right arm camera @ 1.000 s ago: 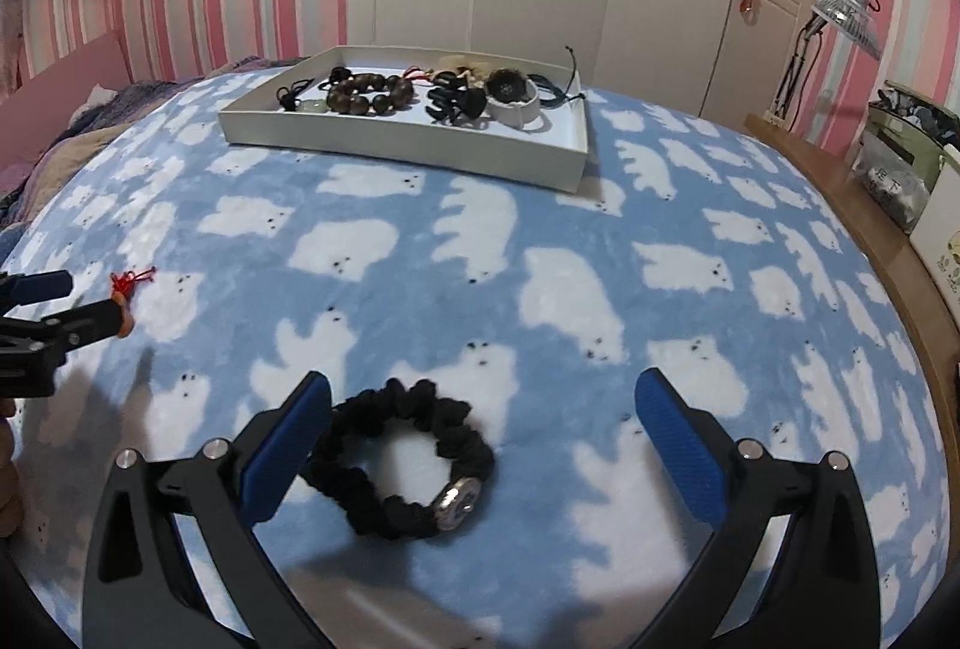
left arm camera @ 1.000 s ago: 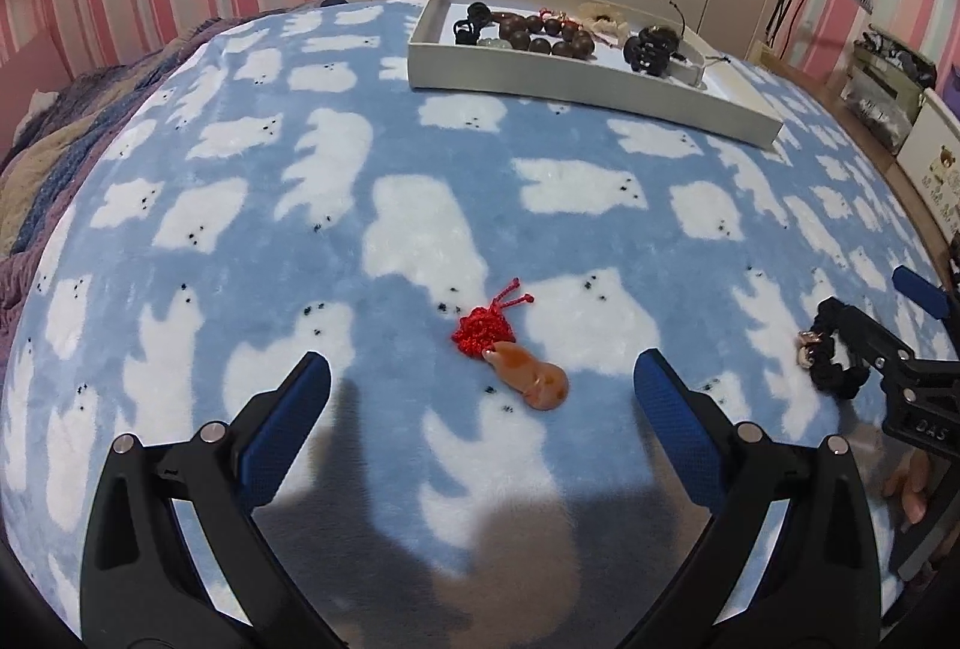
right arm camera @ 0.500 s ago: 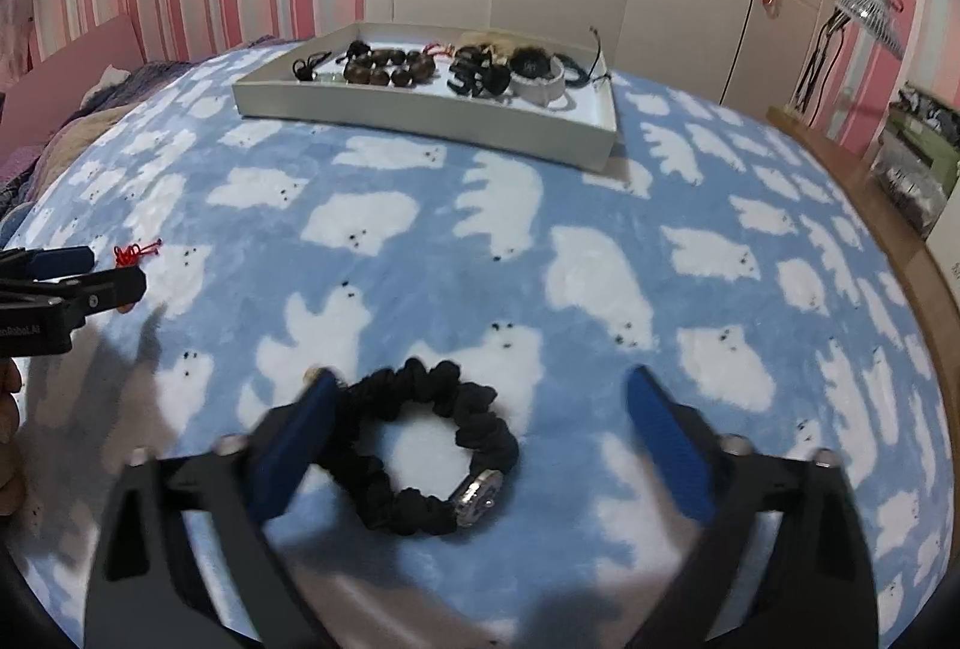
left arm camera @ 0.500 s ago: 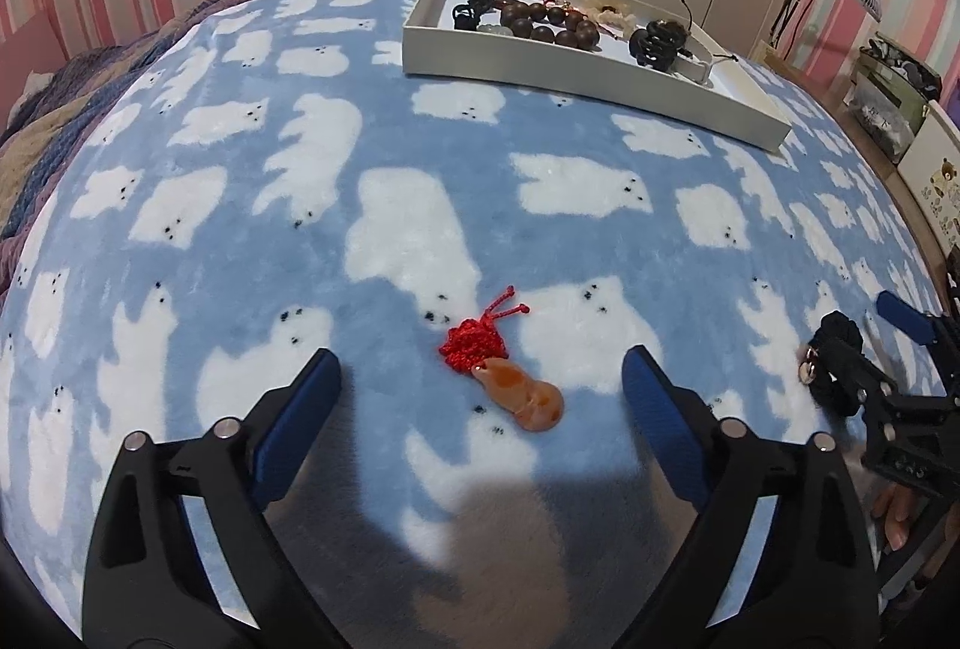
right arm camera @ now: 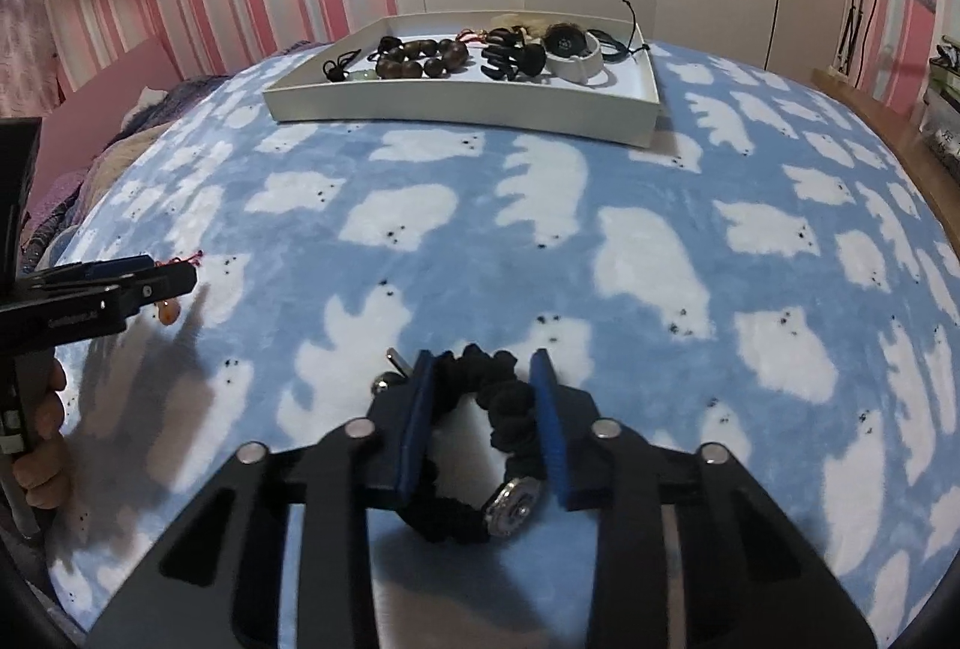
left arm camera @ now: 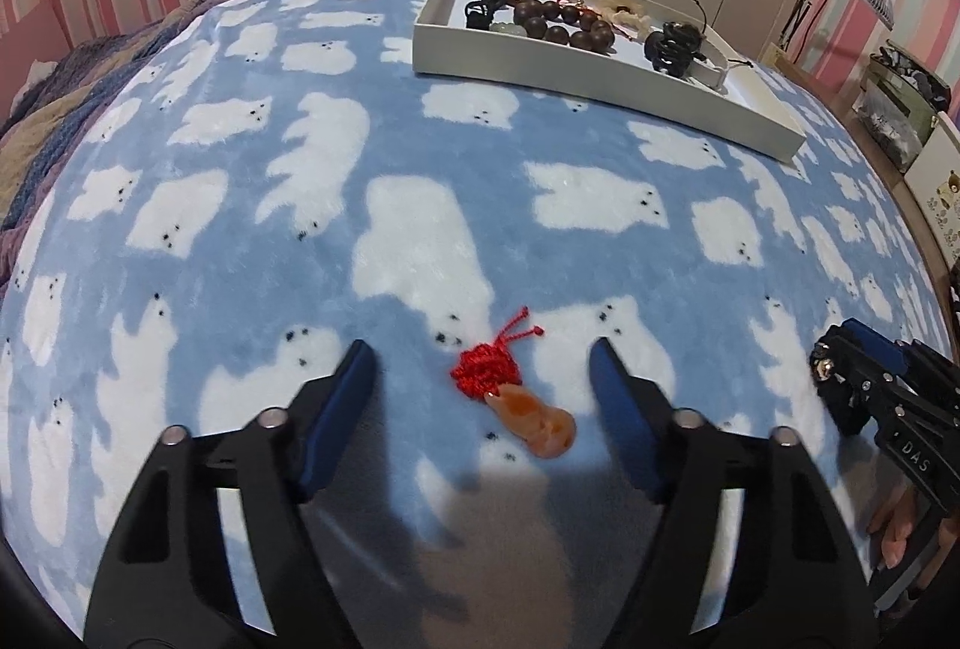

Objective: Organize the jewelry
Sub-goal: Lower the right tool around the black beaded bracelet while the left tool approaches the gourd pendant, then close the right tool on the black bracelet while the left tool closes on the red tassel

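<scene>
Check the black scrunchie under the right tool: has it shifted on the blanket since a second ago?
No. The black scrunchie lies beside the same white bear patch of the blanket; only the right tool is closing around it.

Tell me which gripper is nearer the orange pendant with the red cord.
Left. The left gripper straddles the orange pendant, jaws closing, not touching; the right gripper is off beside it, around the black scrunchie.

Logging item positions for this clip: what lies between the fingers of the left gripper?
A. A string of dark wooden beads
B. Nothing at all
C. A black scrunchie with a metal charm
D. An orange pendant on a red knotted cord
D: the left wrist view shows the orange pendant with its red knotted cord lying on the blanket between the fingers of the left gripper, whose jaws are closing but not yet touching it.
</scene>
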{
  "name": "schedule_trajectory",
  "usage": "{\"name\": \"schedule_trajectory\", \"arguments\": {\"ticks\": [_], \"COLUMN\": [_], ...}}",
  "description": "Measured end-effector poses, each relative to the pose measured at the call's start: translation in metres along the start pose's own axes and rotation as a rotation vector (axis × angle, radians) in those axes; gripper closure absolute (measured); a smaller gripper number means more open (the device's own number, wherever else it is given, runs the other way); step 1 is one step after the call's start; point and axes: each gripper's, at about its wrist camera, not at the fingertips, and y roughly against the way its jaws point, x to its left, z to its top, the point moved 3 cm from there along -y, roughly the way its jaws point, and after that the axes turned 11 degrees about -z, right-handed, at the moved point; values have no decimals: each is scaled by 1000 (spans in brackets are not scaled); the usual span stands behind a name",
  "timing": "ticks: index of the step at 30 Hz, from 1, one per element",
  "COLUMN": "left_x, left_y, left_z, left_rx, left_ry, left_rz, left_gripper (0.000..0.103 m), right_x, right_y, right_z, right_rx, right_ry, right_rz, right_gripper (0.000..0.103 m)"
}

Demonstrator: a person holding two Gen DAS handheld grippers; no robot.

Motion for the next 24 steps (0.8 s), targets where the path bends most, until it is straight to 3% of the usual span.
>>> {"name": "schedule_trajectory", "arguments": {"ticks": [3,8,10,12,19,24], "left_x": [3,1,-1,-4,-9,-12], "left_y": [1,-1,-2,-2,-1,0], "left_z": [2,3,4,4,2,1], "left_rx": [4,22,34,43,58,59], "left_ry": [13,-1,-19,-27,-32,-25], "left_rz": [0,51,78,76,91,68], "left_gripper": [40,57,71,77,91,94], "right_x": [-1,-4,-3,-3,-3,-1], "right_y": [-1,-4,-4,-3,-1,-1], "right_z": [1,3,4,4,4,6], "right_rx": [1,6,7,3,-9,-11], "right_ry": [-4,-23,-22,-14,1,20], "right_rz": [3,4,-5,-24,-57,-81], "right_gripper": [78,80,81,82,85,88]}}
